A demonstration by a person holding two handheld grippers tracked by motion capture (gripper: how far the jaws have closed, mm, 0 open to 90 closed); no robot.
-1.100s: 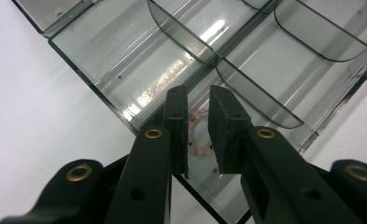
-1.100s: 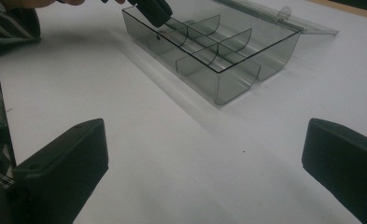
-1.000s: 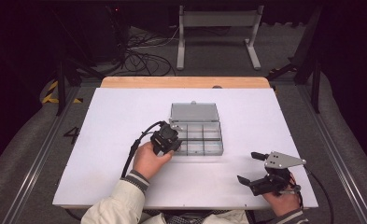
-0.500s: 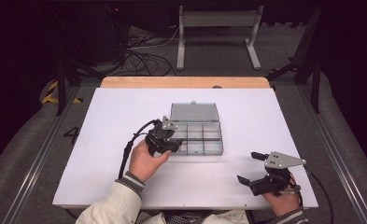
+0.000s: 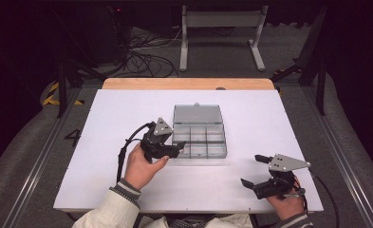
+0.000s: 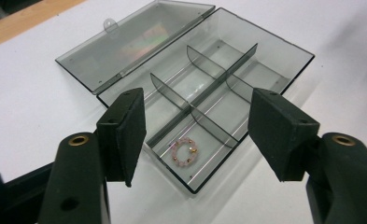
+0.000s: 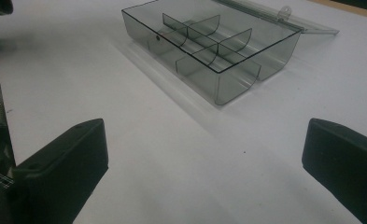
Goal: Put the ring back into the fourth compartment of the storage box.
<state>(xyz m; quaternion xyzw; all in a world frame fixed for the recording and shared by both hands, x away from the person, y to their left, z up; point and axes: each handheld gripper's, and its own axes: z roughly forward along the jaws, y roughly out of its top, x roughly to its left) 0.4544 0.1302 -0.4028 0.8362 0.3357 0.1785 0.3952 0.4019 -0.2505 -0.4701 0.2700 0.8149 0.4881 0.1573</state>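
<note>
A clear grey compartment box (image 5: 219, 153) lies open in the middle of the white table, its lid (image 5: 197, 114) folded back flat. Dividers split it into several compartments (image 6: 209, 93). A small pink bead bracelet (image 6: 185, 152) rests in the near-left corner compartment. My left gripper (image 5: 172, 148) hovers at the box's left front corner, open, and nothing sits between its jaws (image 6: 197, 135). My right gripper (image 5: 255, 170) is near the table's front right edge, open wide and empty, looking at the box (image 7: 209, 44) from a distance.
The white table top (image 5: 103, 123) has a wooden strip (image 5: 189, 83) along its far edge. Behind it stand a metal frame (image 5: 219, 28) and loose cables (image 5: 146, 52) on the floor. A black cable (image 5: 127, 147) trails from the left gripper.
The left gripper has risen a little and turned at the box's left front corner, its grey plate now facing up. The right gripper has not moved.
</note>
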